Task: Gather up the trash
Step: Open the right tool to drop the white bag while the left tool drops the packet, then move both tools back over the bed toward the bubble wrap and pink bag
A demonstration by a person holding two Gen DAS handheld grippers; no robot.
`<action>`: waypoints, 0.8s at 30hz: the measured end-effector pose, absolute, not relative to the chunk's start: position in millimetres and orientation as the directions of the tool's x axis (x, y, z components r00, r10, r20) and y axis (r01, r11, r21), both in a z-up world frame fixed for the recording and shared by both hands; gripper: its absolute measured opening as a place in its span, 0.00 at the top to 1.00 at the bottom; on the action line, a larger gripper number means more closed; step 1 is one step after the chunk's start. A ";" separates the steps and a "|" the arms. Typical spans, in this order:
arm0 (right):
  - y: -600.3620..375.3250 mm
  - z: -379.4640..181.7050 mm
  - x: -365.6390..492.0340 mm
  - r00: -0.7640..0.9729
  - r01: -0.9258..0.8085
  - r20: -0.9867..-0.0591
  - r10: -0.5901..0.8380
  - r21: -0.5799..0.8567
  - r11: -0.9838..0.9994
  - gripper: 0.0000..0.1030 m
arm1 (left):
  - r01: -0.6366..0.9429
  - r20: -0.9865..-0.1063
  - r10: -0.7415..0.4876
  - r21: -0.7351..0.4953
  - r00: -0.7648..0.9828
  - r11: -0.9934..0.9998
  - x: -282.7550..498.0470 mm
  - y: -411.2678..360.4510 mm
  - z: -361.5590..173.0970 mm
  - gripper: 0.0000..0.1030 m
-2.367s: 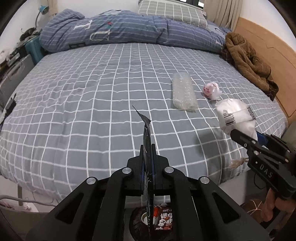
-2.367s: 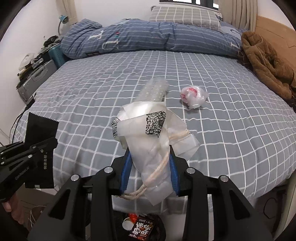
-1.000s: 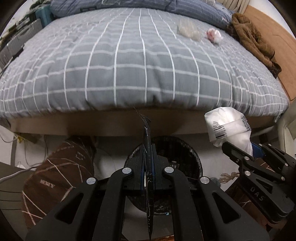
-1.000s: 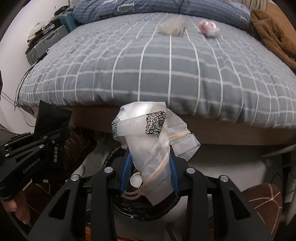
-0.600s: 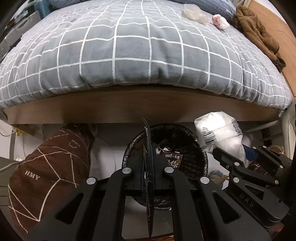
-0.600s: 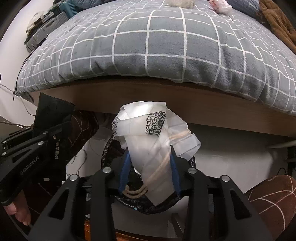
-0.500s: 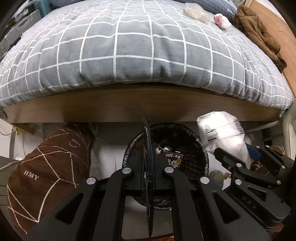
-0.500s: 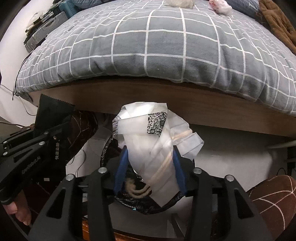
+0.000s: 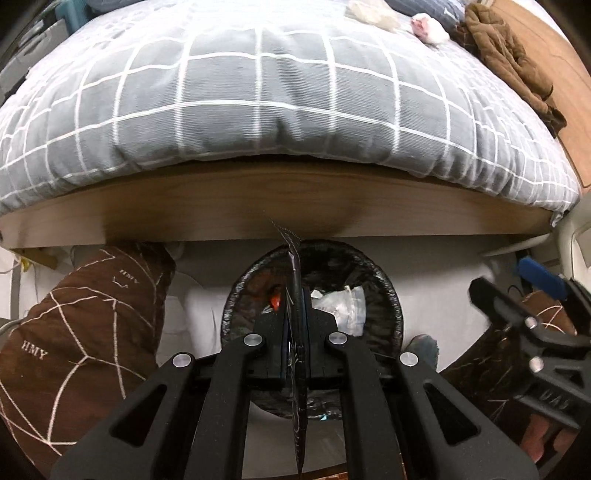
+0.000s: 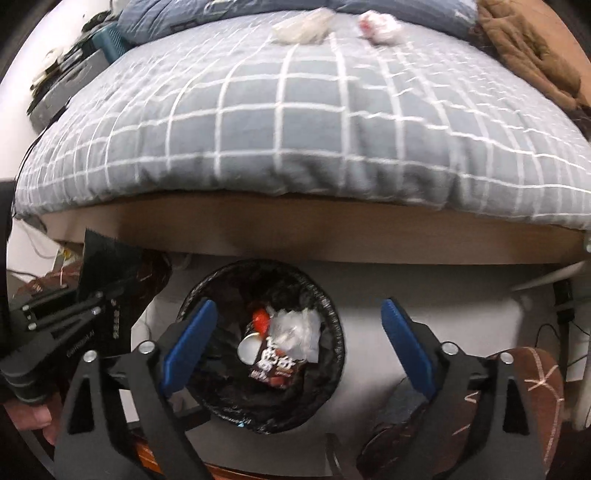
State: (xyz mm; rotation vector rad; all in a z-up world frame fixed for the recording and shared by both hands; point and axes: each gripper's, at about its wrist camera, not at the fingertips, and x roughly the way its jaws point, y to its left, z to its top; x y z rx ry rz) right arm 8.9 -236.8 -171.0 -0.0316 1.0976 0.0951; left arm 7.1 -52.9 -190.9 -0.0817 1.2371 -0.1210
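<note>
Trash bin (image 10: 334,373), lined with a black bag, sits on the floor just below the bed's wooden edge, at the centre of both wrist views. In the right wrist view the right gripper (image 10: 295,332) hovers above it with its blue-padded jaws wide apart and nothing between them; a crumpled white plastic bag (image 10: 295,332) lies inside the bin on top of a dark snack packet (image 10: 275,363). The left gripper (image 9: 294,325) has its jaws clamped together on a thin black wrapper (image 9: 291,266), held edge-on, its serrated tip rising toward 12 o'clock over the bin's far rim.

The step in hand looks like dropping this wrapper. To do it well, the left gripper should be centred over the bin opening before the jaws part, since a flat, light foil piece can flutter sideways or cling to a pad; tipping the fingers downward and opening fully would help it slide free. The right gripper at 3 o'clock in the left wrist view should keep clear of the drop path.

On the bed (image 9: 258,110), more trash remains at about 1 o'clock: a clear bubble wrap (image 10: 301,26) and a pink-and-white wad (image 10: 380,22).
</note>
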 end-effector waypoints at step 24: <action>-257.6 -159.8 11.2 0.486 -0.045 -0.872 0.065 0.049 0.998 0.12 | 0.050 -0.902 -0.069 -0.053 0.427 0.997 3.1 -42.3 -152.9 0.16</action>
